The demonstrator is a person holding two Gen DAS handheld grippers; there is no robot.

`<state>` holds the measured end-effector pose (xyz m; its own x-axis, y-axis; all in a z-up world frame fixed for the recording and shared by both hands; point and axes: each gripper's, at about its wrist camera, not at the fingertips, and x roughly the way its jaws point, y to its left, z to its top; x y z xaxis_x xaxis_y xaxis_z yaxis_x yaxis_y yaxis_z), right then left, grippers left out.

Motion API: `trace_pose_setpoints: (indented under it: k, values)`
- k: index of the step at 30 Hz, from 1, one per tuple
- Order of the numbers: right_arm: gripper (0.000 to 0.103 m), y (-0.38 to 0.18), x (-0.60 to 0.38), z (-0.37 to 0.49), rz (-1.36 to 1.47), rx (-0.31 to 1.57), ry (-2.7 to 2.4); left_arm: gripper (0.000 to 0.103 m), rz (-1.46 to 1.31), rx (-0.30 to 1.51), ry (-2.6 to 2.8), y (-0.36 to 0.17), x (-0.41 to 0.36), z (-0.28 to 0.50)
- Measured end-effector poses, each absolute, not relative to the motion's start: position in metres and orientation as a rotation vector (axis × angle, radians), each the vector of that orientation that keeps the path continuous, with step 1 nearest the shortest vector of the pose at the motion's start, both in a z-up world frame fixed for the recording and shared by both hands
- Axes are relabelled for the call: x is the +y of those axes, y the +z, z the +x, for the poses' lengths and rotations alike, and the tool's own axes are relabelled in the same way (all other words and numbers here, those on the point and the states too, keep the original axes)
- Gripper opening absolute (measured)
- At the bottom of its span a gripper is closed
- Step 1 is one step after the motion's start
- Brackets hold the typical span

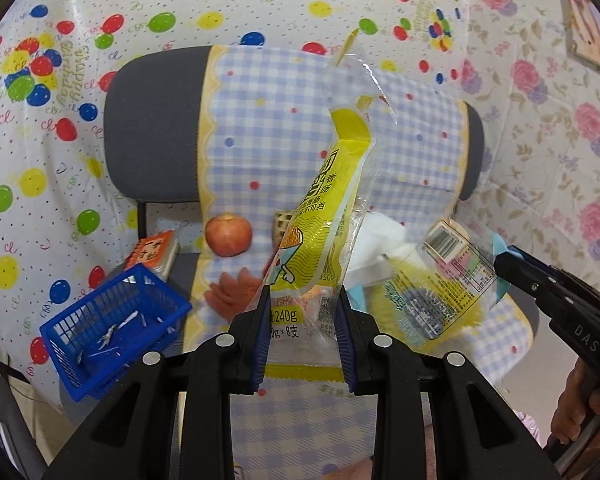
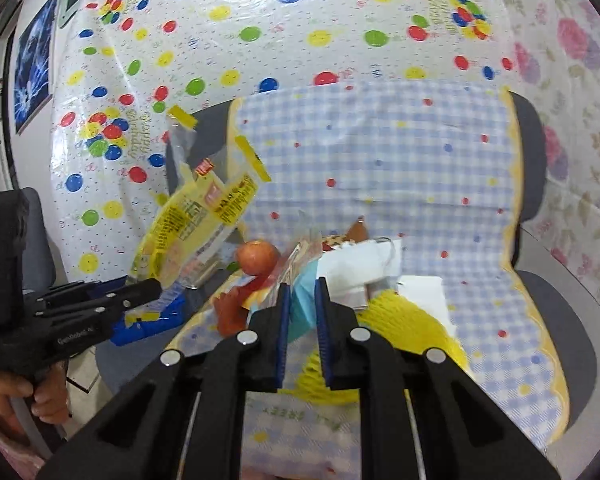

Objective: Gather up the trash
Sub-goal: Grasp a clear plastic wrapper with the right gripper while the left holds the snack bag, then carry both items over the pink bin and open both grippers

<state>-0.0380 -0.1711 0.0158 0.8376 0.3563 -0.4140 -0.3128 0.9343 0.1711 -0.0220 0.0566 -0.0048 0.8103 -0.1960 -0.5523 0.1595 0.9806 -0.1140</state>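
Left tool clamped on yellow sausage wrapper, mid-frame, lifted clear of the chair seat – ready for blue basket, lower left; right tool nearly closed on blue-edged clear wrapper – likewise trash

Two hand-held grippers are counted, the left hand-held gripper and the right hand-held gripper. Two wrappers are seen: one yellow sausage wrapper and one clear snack wrapper. One apple, one blue basket and one orange packet are counted. One chair is seen, covered by one checked cloth. One yellow yarn ball is counted.
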Motion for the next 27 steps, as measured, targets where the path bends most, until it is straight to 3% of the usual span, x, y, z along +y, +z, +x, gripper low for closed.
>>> trace_pose_setpoints:
  k: [14,27]
  values:
    - [0.003,0.006,-0.261,-0.121,0.108,0.39,0.018,0.031,0.006,0.6,-0.512,-0.027,-0.063,-0.052]
    - [0.003,-0.047,-0.327,-0.212,0.16,0.541,-0.197,0.031,0.12,0.718,-0.866,-0.086,-0.174,-0.102]
